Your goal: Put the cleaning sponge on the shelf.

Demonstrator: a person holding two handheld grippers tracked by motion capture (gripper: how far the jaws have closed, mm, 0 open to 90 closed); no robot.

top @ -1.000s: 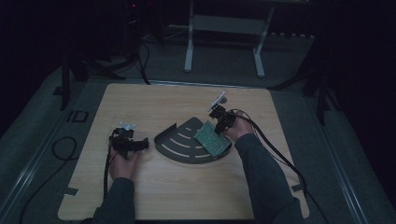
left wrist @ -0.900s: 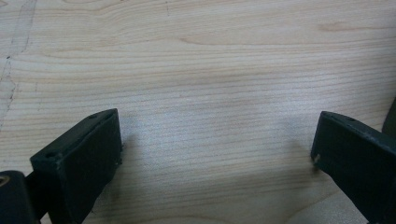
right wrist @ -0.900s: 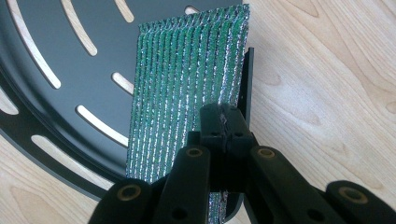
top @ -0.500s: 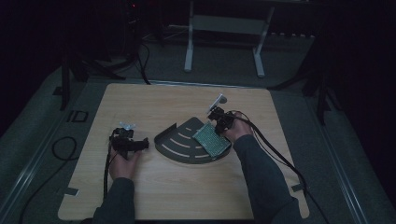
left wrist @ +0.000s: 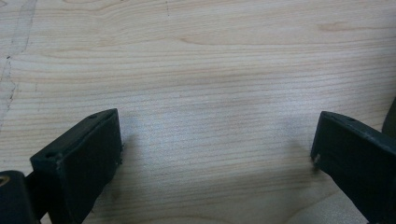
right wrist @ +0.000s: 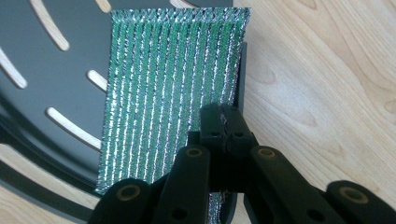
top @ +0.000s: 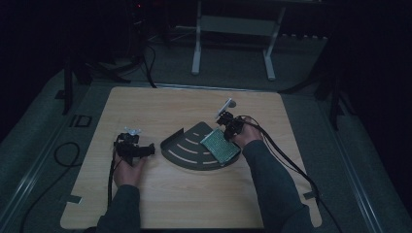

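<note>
A dark fan-shaped tray (top: 187, 150) with curved slots lies at the middle of the wooden table (top: 194, 204). A green scouring pad with silver threads (top: 221, 145) (right wrist: 159, 84) rests on the tray's right side. My right gripper (top: 228, 127) (right wrist: 224, 121) is shut on the pad's near edge, by the tray's raised wall (right wrist: 242, 79). My left gripper (top: 145, 151) (left wrist: 217, 154) lies low on the table left of the tray, its jaws wide open over bare wood.
Cables (top: 291, 170) trail from both grippers across the table. A white metal stand (top: 233, 34) rises behind the far edge. Dark floor surrounds the table, with tape marks (top: 73, 198) near the front corners.
</note>
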